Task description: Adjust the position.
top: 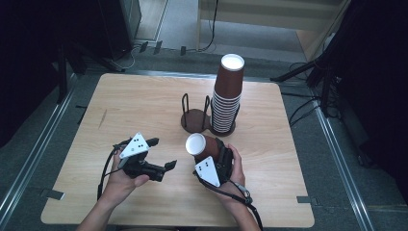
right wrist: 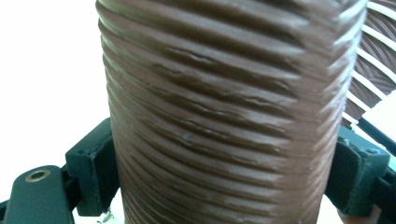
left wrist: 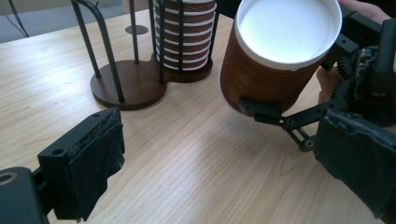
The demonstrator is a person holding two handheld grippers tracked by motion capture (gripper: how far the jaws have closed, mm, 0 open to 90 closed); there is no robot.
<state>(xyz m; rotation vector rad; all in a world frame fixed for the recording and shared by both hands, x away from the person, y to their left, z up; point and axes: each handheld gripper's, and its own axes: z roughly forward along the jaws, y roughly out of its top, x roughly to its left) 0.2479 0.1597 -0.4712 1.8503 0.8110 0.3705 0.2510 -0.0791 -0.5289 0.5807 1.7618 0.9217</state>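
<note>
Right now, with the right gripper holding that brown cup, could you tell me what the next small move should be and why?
Probably carry the cup toward the empty ring of the rack. The right gripper is shut on the cup's ribbed wall, the stack of cups fills the other ring, and the left gripper stands open, apart from it.

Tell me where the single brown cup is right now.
In the high view the brown cup sits tilted in the right gripper, right of centre, just in front of the wire holder and cup stack.
</note>
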